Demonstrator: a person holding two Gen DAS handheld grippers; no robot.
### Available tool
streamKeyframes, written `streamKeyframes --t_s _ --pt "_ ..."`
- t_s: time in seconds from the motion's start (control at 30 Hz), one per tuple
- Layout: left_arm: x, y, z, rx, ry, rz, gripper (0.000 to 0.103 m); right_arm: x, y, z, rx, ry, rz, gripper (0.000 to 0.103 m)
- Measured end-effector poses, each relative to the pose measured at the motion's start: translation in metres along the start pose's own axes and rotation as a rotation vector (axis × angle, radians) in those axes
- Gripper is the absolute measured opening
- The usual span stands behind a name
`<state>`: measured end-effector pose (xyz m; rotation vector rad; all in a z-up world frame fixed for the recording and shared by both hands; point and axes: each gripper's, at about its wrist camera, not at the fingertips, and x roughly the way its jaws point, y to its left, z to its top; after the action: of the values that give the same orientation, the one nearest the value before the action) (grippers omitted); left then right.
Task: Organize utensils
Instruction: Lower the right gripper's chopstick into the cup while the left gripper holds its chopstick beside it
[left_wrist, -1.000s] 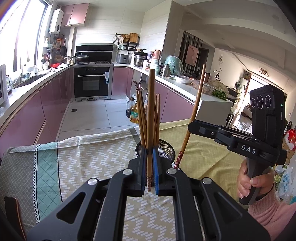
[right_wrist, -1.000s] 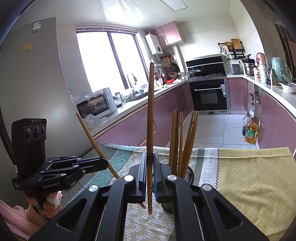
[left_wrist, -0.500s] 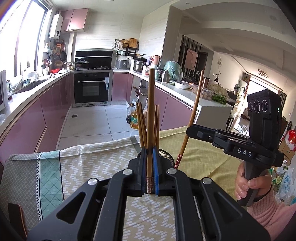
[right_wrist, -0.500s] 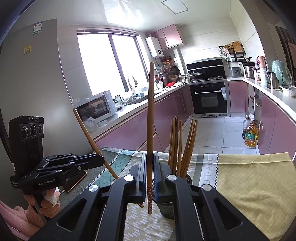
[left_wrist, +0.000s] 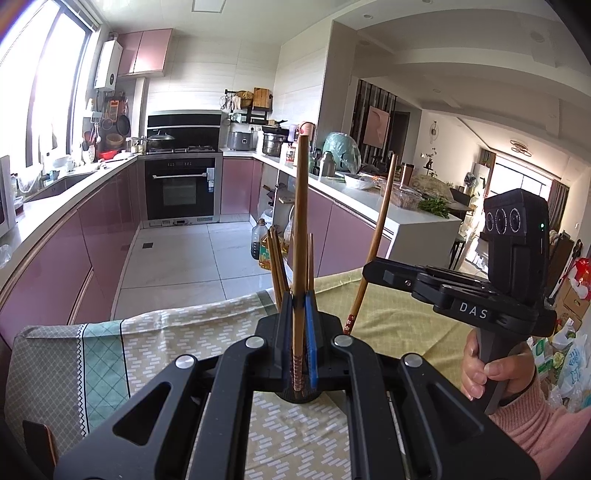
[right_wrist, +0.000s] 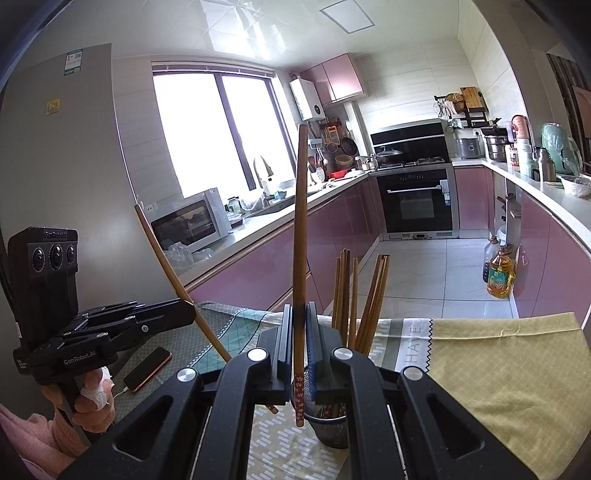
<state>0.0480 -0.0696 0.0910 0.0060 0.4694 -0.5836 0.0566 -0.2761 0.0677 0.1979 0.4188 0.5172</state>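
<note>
Patterned cloth covers the table (right_wrist: 517, 369), where a black mesh holder (right_wrist: 332, 428) already stands stocked with several chopsticks (right_wrist: 345, 291) (most of the sorting looks done). Two remain: the left gripper (left_wrist: 300, 343) is clamped on one chopstick (left_wrist: 300, 229), the right gripper (right_wrist: 299, 347) on another (right_wrist: 300, 240), both poised upright near the holder, not yet dropped in.
</note>
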Motion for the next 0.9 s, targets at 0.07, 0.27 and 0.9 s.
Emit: streamKeyframes --t_s 0.07,0.27,0.9 --pt "-0.001 0.0 0.003 0.003 -0.01 0.0 0.007 0.0 0.0 0.002 -0.004 -0.005 0.0 0.006" --pt "-0.004 -0.005 0.012 0.012 -0.035 -0.006 0.007 0.002 -0.001 0.006 -0.007 -0.012 -0.005 0.006" --pt "0.021 -0.009 0.015 0.014 -0.01 0.003 0.007 0.017 -0.014 0.002 0.019 0.007 -0.047 0.006"
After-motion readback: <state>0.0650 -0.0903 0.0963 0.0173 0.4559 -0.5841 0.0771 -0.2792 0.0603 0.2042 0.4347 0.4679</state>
